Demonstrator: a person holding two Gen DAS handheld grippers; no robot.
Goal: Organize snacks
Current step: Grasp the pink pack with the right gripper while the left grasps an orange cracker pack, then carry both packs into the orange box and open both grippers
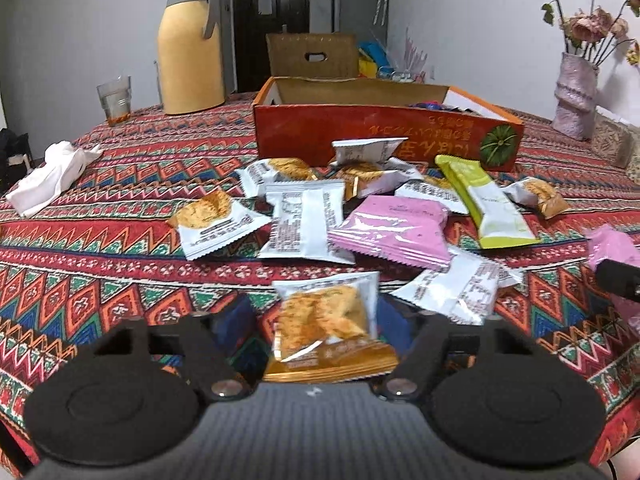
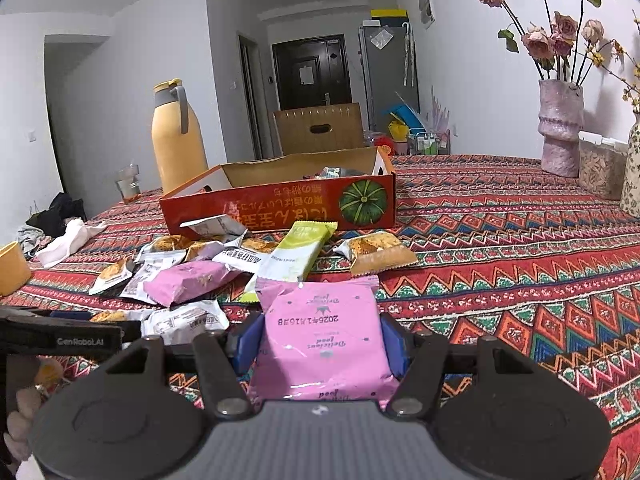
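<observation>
A patterned red tablecloth (image 1: 120, 280) spreads beneath and ahead of the claw. Far ahead and to the left stands a tall yellow thermos jug (image 1: 190, 46) with a grey handle; just left of it is a clear drinking glass (image 1: 115, 99) with an orange residue at its base. Nearer and further left lies a crumpled white cloth (image 1: 52, 176). Far ahead on the right, a pink textured vase (image 2: 560, 128) holds dried roses (image 2: 548, 36), and beside it sits what may be a clear container of wood-coloured pieces (image 2: 600, 168), too blurred to confirm. Beyond the table edge stands a brown cardboard box (image 1: 312, 54) and a dark door (image 2: 310, 72).
</observation>
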